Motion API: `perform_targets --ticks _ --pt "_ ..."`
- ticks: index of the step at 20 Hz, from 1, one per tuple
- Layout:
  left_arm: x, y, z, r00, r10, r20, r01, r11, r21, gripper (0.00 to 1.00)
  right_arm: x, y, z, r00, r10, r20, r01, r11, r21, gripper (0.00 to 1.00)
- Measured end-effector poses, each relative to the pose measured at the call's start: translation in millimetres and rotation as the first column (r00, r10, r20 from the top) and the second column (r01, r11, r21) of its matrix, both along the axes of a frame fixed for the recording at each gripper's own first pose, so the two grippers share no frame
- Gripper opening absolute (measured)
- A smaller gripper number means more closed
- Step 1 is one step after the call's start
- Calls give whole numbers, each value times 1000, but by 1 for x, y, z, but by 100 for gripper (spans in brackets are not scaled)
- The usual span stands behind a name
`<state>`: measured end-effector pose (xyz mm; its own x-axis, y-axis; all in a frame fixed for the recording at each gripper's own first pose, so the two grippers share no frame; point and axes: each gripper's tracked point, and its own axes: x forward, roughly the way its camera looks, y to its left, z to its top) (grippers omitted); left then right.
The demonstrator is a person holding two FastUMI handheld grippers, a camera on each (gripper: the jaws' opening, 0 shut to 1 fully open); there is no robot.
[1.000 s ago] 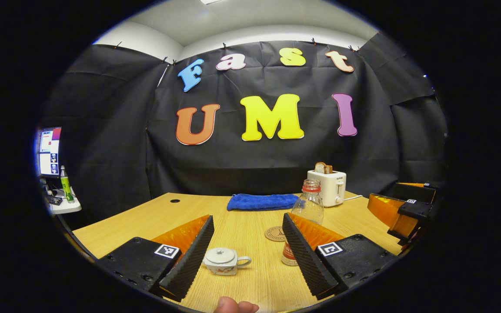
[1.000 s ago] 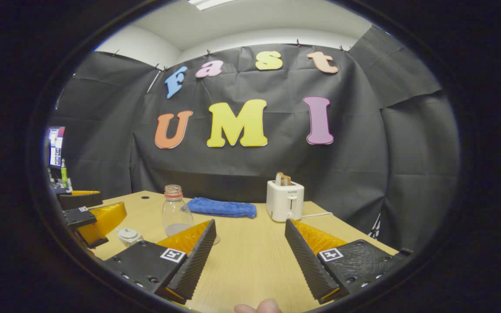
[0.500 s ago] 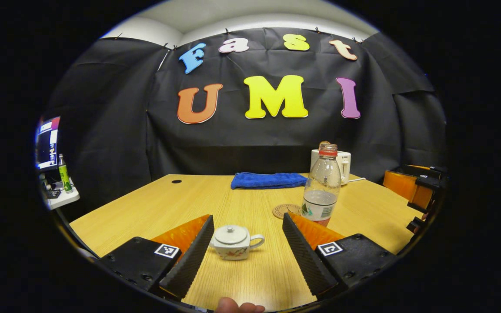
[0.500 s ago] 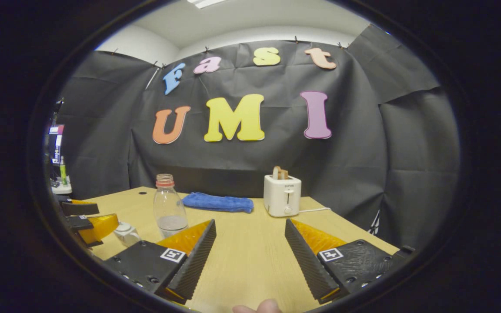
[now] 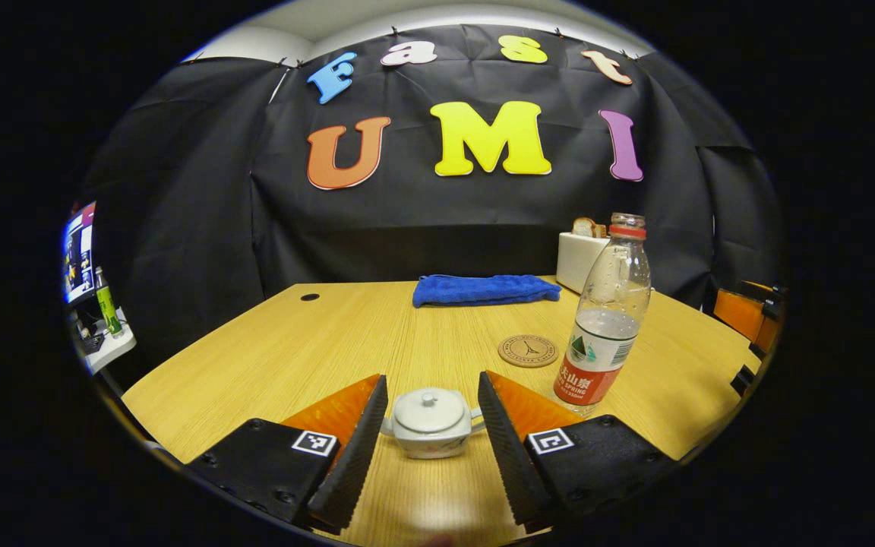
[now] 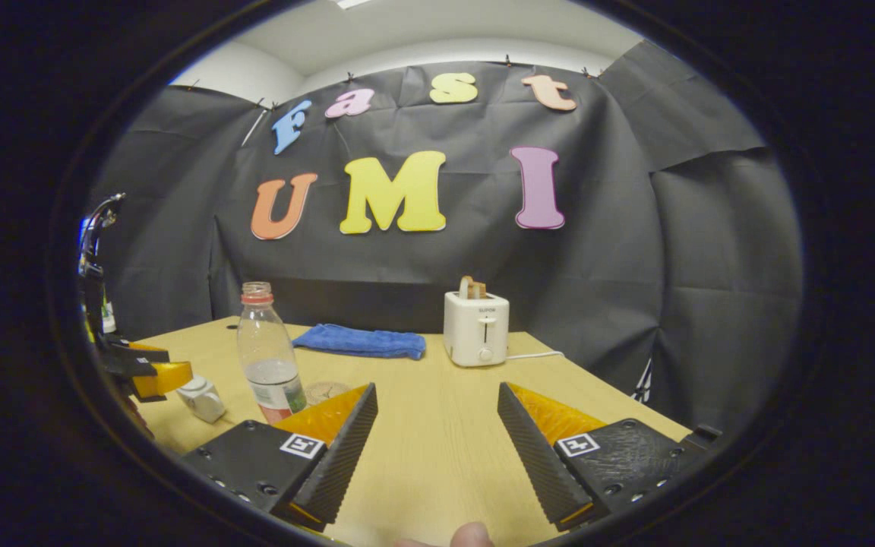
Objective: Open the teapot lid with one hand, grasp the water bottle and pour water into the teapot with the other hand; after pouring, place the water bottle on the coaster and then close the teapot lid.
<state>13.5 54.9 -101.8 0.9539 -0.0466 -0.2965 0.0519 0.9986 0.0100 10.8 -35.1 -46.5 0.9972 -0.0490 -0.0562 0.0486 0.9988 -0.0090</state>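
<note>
While lidded, teapot (image 5: pixel 430 422) between left gripper (image 5: pixel 426 448) fingers (image 5: pixel 358 448).

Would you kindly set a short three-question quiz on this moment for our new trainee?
1. True or false: the lid is on the teapot.
2. What lies between the bottle and the towel on the table? A) a spoon B) a coaster C) a cup
3. Fill in: the left gripper has one finger on each side of the ____, while the right gripper is over bare table.

Key:
1. True.
2. B, the coaster.
3. Teapot; the jaws are open and I can't tell if they touch it.
</note>
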Motion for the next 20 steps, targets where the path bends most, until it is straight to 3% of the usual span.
perform_targets --ticks 2,3,7,9,11,15,20 --pt "2 3 -5 1000 -8 -16 8 1000 8 69 2 -1 -3 1000 -3 -6 3 1000 2 95" --pt "3 3 -7 1000 -12 -26 12 1000 8 70 3 -2 -5 1000 -4 -11 4 1000 4 95" --pt "21 2 -14 997 -22 -74 24 1000 19 51 8 -5 -10 1000 -8 -24 8 1000 7 95" --pt "26 5 -11 998 -13 -69 15 1000 26 50 9 -6 -10 1000 -8 -26 8 1000 7 95" --pt "26 5 -10 998 -6 -68 8 1000 30 29 10 -4 -12 1000 -4 -29 4 1000 9 95" --pt "25 2 -9 998 -23 -52 25 999 27 10 10 -1 -15 999 8 -35 -8 1000 7 95" --pt "25 5 -3 999 -30 -24 29 1000 -3 3 4 22 -9 994 107 -9 -107 994 11 93"
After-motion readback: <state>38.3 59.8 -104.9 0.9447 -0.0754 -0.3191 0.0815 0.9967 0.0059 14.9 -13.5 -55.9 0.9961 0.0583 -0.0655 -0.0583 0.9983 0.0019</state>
